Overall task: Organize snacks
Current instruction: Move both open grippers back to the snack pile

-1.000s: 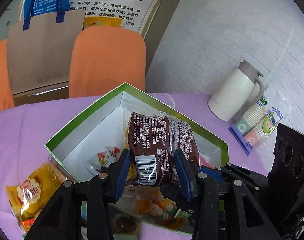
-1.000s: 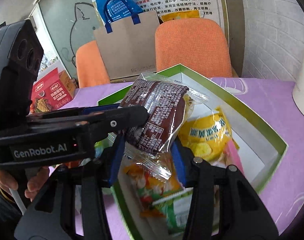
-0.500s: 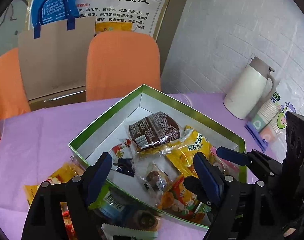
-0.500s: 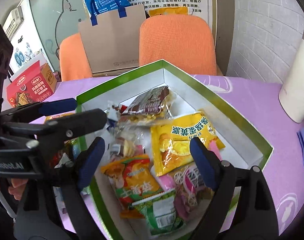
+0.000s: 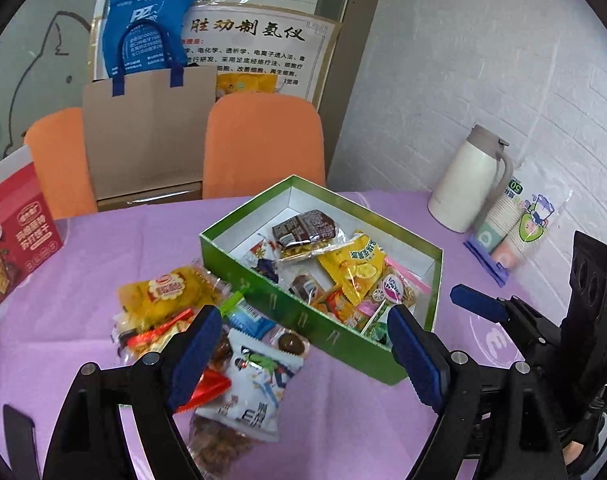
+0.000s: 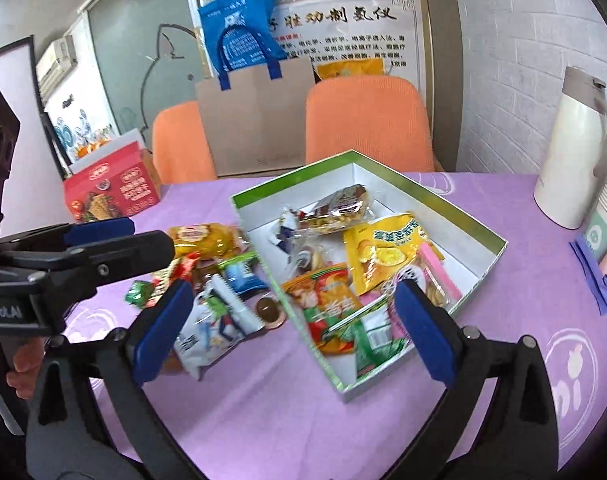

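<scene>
- Left wrist view: my left tool (image 5: 299, 350) hangs with its jaws spread wide and nothing between them, above the loose pile of snacks (image 5: 207, 344) on the table (image 5: 103, 248).
- Right wrist view: my right tool (image 6: 291, 330) is just as wide open and empty, held over the near corner of the green box (image 6: 323, 364).
- Taking the green box (image 5: 263, 280) as the landmark: the pile lies just outside its left long wall, some packets touching it, while the brown packet (image 5: 305, 229) rests inside at the far end on top of other wrappers.
- The white packet (image 5: 255, 384) sits nearest the left tool, directly under and between its fingers, long axis running roughly away from me, tilted a little.
- My judgement: the left hand is the nearer one for the next pick, and the box then lies to its right and slightly ahead.
- A red carton (image 6: 111, 192) stands well to the left of the box; a thermos (image 5: 469, 184) stands to its right.
</scene>
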`<state>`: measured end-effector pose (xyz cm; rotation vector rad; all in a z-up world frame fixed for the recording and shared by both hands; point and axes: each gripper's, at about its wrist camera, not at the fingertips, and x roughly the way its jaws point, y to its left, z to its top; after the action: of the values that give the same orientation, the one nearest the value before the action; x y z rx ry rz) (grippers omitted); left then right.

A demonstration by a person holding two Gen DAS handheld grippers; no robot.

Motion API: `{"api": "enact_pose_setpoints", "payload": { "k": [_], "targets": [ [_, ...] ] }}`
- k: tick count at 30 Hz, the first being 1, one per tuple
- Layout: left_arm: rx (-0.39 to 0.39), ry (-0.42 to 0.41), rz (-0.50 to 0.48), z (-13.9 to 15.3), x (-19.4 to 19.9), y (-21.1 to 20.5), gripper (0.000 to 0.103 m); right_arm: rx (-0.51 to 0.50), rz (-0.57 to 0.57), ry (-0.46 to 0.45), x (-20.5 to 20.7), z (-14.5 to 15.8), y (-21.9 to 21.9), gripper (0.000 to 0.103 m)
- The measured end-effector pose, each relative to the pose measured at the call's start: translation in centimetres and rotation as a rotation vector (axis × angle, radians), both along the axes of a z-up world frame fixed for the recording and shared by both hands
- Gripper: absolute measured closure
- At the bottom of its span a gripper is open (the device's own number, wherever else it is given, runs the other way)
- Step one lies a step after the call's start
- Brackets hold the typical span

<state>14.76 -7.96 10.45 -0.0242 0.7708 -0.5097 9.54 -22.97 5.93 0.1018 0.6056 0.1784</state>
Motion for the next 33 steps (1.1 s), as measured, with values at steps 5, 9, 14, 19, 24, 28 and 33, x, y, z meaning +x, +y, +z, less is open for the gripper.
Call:
{"api": "enact_pose_setpoints", "payload": {
  "k": [5, 9, 14, 19, 24, 28, 33],
  "targets": [
    [-0.013, 0.000, 0.047, -1.0, -3.3, 3.0, 0.016, 0.008, 0.020, -0.015, -2.9, -1.2, 1.5, 0.001],
    [-0.011, 0.013, 0.105, -3.0, -4.9, 5.5, 0.016, 0.029, 0.038, 0.010, -4.2, -3.1, 2.3, 0.001],
    [-0.084, 0.097, 0.129, -6.7, -6.3, 8.7, 0.016, 0.020, 0.127, 0.067, -4.8, -6.3, 4.3, 0.001],
    [-0.121, 0.143, 0.170, -9.2, -7.1, 11.2, 0.016, 0.048, 0.173, 0.115, -4.0, -8.2, 6.5, 0.001],
    [-0.133, 0.145, 0.190, -9.5, -7.4, 12.7, 0.016, 0.011, 0.202, 0.135, -2.3, -9.1, 8.9, 0.008],
    [-0.146, 0.143, 0.192, -9.6, -7.8, 13.5, 0.016, 0.016, 0.154, 0.177, 0.3, -9.3, 9.3, 0.012],
    [-0.155, 0.157, 0.197, -10.2, -7.7, 14.0, 0.016, 0.016, 0.120, 0.196, 2.9, -9.6, 10.2, 0.019]
  ]
}}
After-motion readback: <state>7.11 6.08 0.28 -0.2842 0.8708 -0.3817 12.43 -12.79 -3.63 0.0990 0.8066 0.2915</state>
